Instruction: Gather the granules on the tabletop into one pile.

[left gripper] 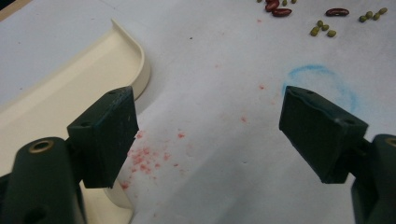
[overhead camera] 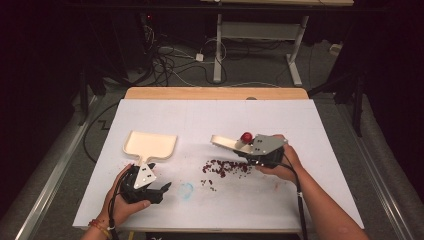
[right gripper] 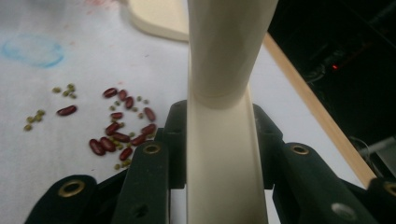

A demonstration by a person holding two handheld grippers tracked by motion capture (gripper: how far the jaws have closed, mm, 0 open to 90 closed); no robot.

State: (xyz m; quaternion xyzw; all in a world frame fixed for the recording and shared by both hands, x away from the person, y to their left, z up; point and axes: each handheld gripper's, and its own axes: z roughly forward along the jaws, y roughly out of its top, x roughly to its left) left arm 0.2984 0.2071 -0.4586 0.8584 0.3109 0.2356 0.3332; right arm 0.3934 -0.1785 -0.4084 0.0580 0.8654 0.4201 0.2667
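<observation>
A cream dustpan (overhead camera: pixel 149 143) lies flat at the left of the white paper sheet. My left gripper (overhead camera: pixel 162 190) rests just in front of the pan's handle and stands open; in the left gripper view (left gripper: pixel 210 126) only bare paper lies between its jaws, with the dustpan (left gripper: pixel 70 88) beside the left jaw. My right gripper (overhead camera: pixel 246 151) is shut on a cream hand tool (overhead camera: pixel 225 142) that has a red knob (overhead camera: pixel 246 136), held above the table and pointing left. In the right gripper view (right gripper: pixel 217 140) the tool (right gripper: pixel 224 56) runs straight up between the jaws. Red and green beans (overhead camera: pixel 225 167) (right gripper: pixel 122 130) lie scattered beneath it.
A blue scribbled ring (overhead camera: pixel 186 190) (left gripper: pixel 322 79) marks the paper between the hands, near faint red smudges (left gripper: pixel 144 158). The table's wooden far edge (overhead camera: pixel 215 93) shows beyond the sheet. Behind it, a white desk frame (overhead camera: pixel 218 50) and cables lie on the floor.
</observation>
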